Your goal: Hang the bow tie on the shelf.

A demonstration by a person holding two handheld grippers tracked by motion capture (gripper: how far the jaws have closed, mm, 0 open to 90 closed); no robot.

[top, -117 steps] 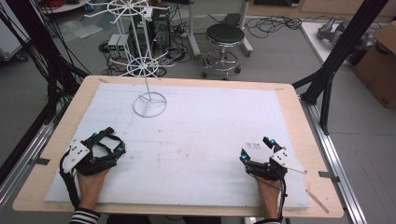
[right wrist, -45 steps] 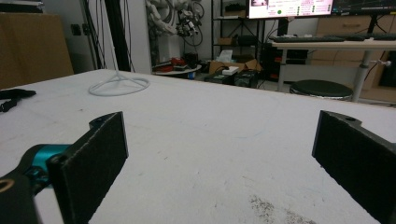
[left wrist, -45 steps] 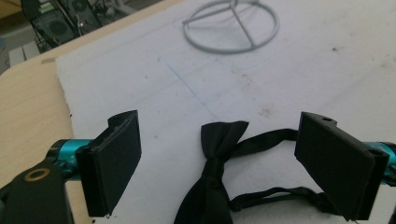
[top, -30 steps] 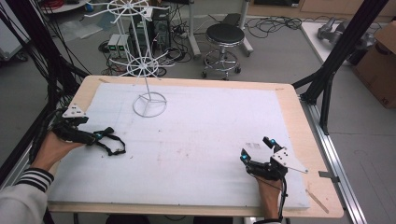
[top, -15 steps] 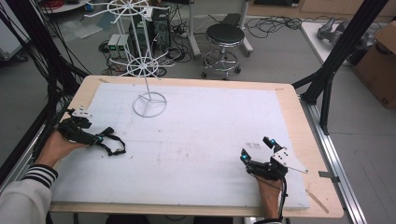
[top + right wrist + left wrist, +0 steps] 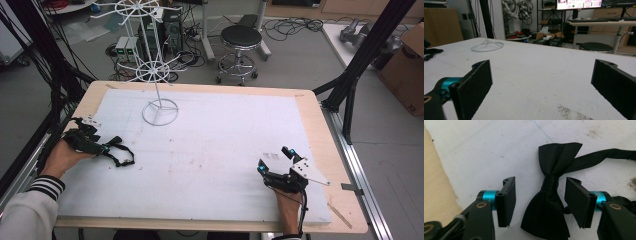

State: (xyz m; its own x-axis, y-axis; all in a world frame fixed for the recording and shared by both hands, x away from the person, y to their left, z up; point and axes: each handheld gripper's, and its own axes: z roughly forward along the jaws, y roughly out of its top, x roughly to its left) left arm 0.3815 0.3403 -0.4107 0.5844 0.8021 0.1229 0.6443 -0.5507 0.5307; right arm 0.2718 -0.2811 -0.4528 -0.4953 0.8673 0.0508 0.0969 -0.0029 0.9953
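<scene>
A black bow tie with its strap lies flat on the white mat near the table's left edge, seen in the high view as the bow tie. My left gripper straddles its knot, one pad on each side, and the jaws have just been closing. A gap still shows beside each pad, narrower on the right. From above, the left gripper points right from the hand. My right gripper rests at the front right, jaws wide apart; the right gripper has nothing between its pads.
A white wire display stand rises at the back left of the white mat; its ring base appears in the right gripper view. Behind the table are a stool, cables and a cardboard box.
The left hand has swung from the front left to the left edge, pointing right. In the last second it edged onto the bow tie. The right gripper stayed put.
</scene>
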